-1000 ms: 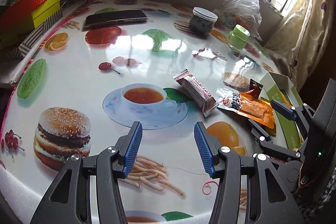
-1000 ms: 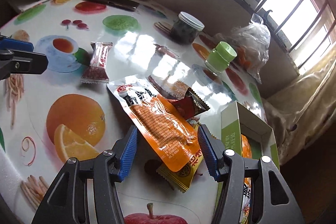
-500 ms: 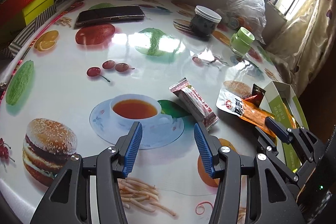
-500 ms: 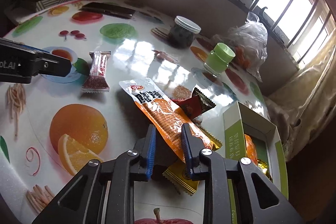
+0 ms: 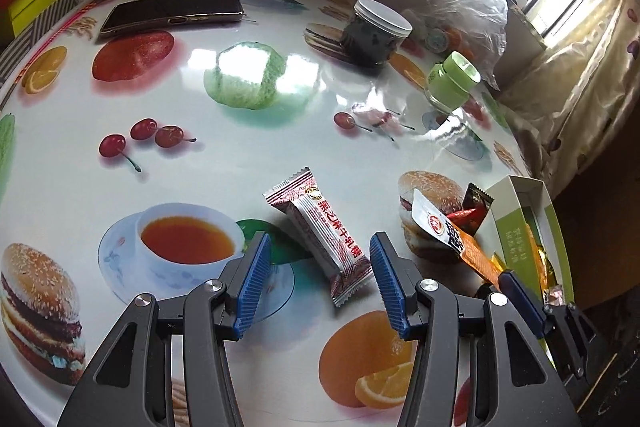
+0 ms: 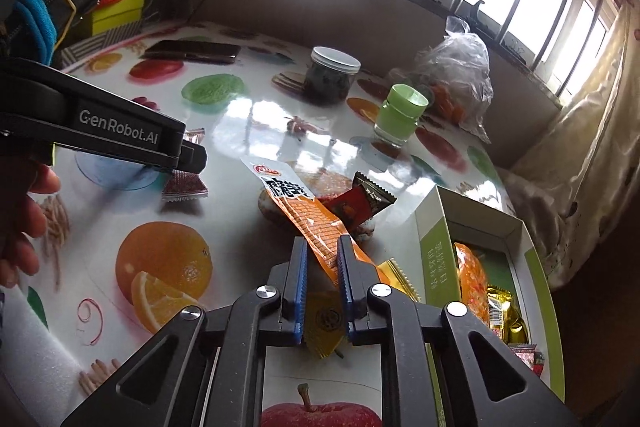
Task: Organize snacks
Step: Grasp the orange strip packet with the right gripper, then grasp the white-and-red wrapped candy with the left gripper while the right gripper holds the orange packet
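Left wrist view: the left claw [image 5: 317,281] is hanging over the table [image 5: 260,147], its blue pads standing about half open with nothing pressed between them. A red-and-white snack bar [image 5: 320,235] is lying flat on the printed tablecloth, its near end reaching into the gap between the pads but touching neither. Off to the right, the right claw [image 5: 505,279] is pinching the low end of an orange snack pouch [image 5: 460,247], whose white top is pointing up over a printed burger. A small dark red packet [image 5: 476,209] is lying just behind the pouch, and the green-and-white snack box [image 5: 520,223] is standing open at the table's right edge. Farther back are a phone [image 5: 172,13], a dark jar with a white lid [image 5: 376,31], a green-capped jar [image 5: 452,83] and a plastic bag [image 5: 476,15].

Right wrist view: the right claw [image 6: 322,259] is closing, nearly shut, its pads gripping the orange snack pouch [image 6: 304,215], which is tilting up off the table [image 6: 240,195]. A yellow packet [image 6: 332,323] is lying beneath it. The dark red packet [image 6: 364,201] is resting right beside the pouch. The snack box [image 6: 436,259] is sitting just to the right, already holding orange and gold packets. At left, a hand [image 6: 24,223] is gripping the left claw's body, and the snack bar [image 6: 184,187] is peeking out beneath it.
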A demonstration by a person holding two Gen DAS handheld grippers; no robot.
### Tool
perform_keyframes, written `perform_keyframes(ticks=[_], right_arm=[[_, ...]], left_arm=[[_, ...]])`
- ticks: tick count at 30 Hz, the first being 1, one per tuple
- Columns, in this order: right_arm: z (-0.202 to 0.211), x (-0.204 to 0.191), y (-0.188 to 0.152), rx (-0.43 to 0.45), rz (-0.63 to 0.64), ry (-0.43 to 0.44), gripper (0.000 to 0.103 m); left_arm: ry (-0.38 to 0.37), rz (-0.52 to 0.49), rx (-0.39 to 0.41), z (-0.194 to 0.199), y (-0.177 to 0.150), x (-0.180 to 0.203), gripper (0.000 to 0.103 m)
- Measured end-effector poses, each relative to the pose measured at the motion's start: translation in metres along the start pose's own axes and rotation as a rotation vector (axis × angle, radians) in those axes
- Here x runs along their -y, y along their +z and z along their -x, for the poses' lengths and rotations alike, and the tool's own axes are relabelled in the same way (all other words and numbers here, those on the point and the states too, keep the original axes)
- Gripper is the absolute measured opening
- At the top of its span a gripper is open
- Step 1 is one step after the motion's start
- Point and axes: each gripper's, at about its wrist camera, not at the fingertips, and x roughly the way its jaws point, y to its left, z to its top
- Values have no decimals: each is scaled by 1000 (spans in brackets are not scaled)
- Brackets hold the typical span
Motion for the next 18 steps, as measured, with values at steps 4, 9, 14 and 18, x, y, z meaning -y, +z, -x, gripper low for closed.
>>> perform_keyframes(ticks=[4,9,14,18], right_arm=[[3,5,0,6,-33,17,12],[8,6,0,15,-50,22,9],[11,9,-1,21,-66,31,6],[13,13,-1,19,-98,67,6]], left_arm=[[36,-18,-1,-3,1,4,53],[53,-22,8,-4,1,5,53],[55,-29,16,-3,-1,5,36],[56,-36,13,-4,-4,3,21]])
